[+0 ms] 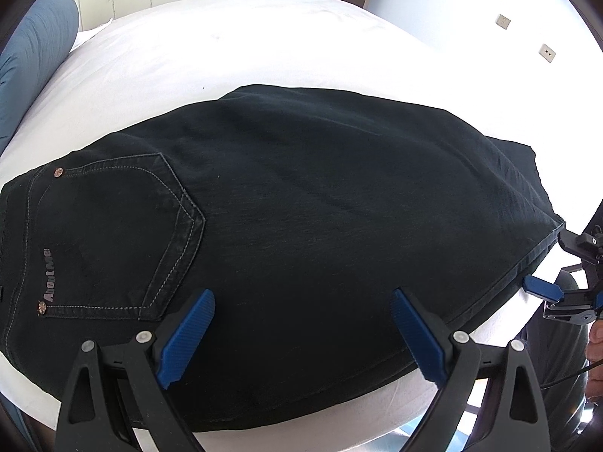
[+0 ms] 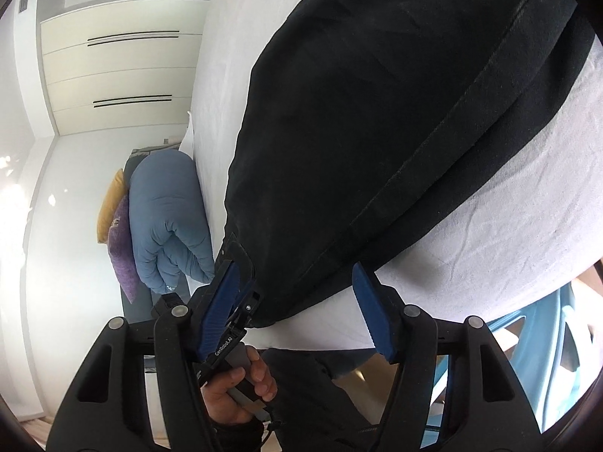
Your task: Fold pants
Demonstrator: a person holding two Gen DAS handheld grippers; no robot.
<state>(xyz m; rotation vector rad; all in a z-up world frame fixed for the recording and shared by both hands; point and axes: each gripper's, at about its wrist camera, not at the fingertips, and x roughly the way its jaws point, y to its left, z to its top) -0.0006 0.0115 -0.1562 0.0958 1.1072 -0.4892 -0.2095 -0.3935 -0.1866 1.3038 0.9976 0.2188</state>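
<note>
Black jeans (image 1: 301, 233) lie lengthwise across bed (image 1: 226, 45); hem nearest right hand-held gripper (image 2: 297, 309), jaws wide, empty; left hand-held gripper (image 1: 301, 335) likewise.

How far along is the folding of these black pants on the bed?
Done: the pants lie flat on the bed, seemingly folded lengthwise, since only one back pocket shows. In hand: the right gripper is open around the hem end, not pinching it; the left gripper hangs open over the middle. Left: carrying the hem toward the waist.
</note>
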